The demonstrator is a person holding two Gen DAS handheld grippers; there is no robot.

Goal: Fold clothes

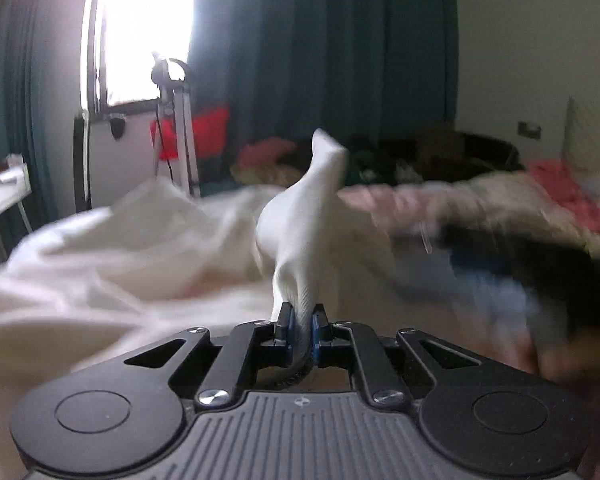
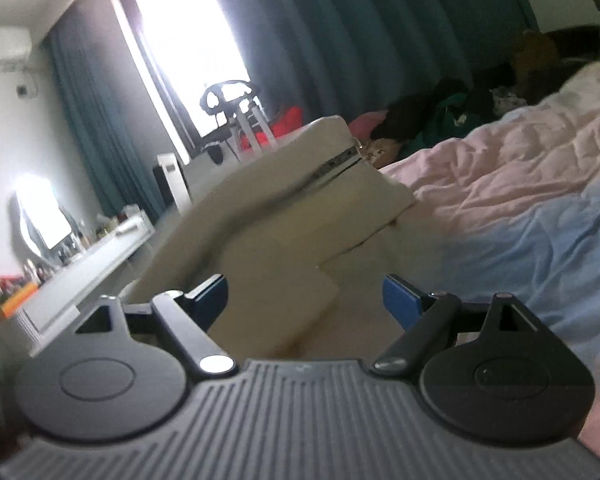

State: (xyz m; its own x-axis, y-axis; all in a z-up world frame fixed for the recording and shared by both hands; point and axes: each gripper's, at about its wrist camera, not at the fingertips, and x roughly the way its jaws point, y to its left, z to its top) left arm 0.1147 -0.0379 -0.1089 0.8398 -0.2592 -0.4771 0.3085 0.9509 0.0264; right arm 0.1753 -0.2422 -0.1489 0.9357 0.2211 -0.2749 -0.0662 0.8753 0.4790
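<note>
In the left wrist view my left gripper (image 1: pixel 303 322) is shut on a fold of the white garment (image 1: pixel 300 220). The pinched cloth rises in a peak ahead of the blue pads (image 1: pixel 286 324), and the rest of it lies rumpled and blurred on the bed to the left. In the right wrist view my right gripper (image 2: pixel 306 292) stands open, low over the same cream-white garment (image 2: pixel 268 216), whose zipper (image 2: pixel 338 164) runs along a raised fold. Cloth lies ahead of and below the blue fingertips (image 2: pixel 398 300), and nothing is pinched between them.
The bed carries a pink and blue quilt (image 2: pixel 520 184). A heap of coloured clothes (image 2: pixel 432 120) lies at its far side. A stand (image 1: pixel 176 120) is by the bright window, and a white dresser (image 2: pixel 92 264) is at the left. A dark blurred shape (image 1: pixel 548 264) crosses the right.
</note>
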